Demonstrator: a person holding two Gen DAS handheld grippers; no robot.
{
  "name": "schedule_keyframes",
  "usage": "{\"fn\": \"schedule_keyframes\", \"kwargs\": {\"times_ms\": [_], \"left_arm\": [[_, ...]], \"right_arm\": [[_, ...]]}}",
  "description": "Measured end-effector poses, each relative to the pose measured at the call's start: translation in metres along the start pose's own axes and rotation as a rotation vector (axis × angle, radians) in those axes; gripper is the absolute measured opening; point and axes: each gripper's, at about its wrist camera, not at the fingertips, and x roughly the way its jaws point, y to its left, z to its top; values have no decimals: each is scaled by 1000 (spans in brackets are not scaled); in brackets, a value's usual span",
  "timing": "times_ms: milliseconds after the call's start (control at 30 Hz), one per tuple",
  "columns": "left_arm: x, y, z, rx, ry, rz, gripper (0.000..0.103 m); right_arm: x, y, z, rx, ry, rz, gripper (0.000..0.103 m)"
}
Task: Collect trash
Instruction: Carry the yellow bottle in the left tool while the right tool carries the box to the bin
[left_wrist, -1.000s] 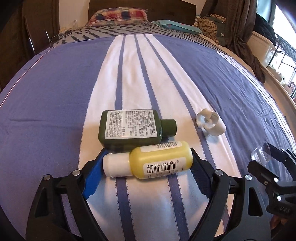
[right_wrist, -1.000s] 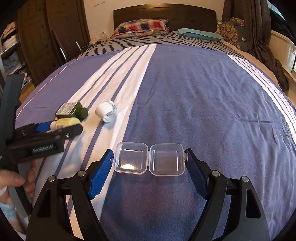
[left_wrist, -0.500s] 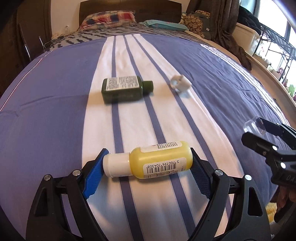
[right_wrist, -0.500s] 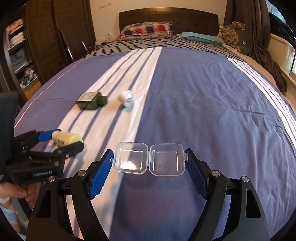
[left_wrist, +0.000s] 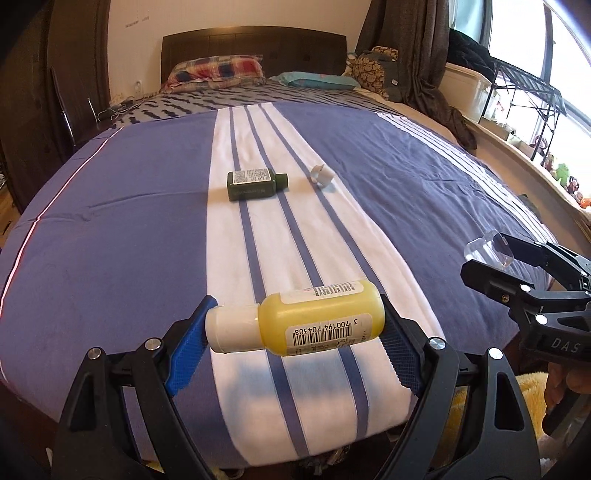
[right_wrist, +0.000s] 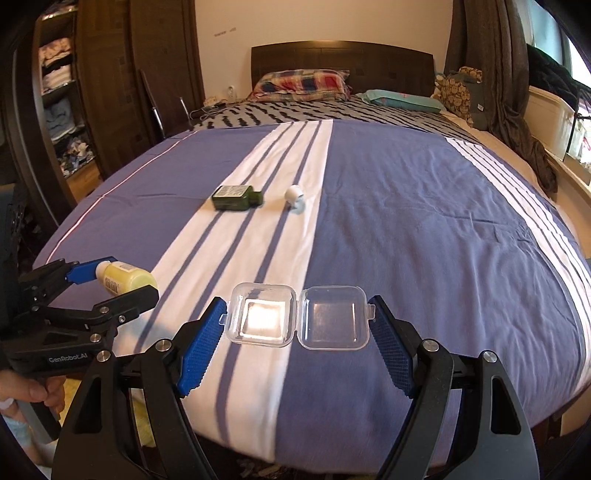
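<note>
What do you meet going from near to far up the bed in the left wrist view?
Yellow bottle held in the left hand-held gripper → green bottle → plaid pillow → headboard.

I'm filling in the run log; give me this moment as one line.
left gripper: shut on yellow plastic bottle | right gripper: shut on clear hinged plastic case | on bed: dark green bottle, white cap

The label text on the green bottle (left_wrist: 255, 182), at 12 o'clock from the yellow bottle (left_wrist: 321, 319), is too small to read. The small white item (left_wrist: 322, 176) at 3 o'clock from the green bottle is too small to name with certainty. The hand (left_wrist: 565, 387) on the right gripper (left_wrist: 489, 256) is cut off by the picture's edge at 4 o'clock, and the clear plastic case (left_wrist: 489, 246) shows there only partly between the fingers.
</note>
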Motion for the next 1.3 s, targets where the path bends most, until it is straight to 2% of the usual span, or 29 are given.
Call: {"fn": "schedule_keyframes", "kwargs": {"times_ms": [733,1300], "left_arm": [[-54,-26,-115,30,33,-30,81],[2,-20,-202,-4,256,-50,81]], "right_arm": [[-50,18,-112,47,46,83,79],[-6,37,-177,25,239,84,79]]}}
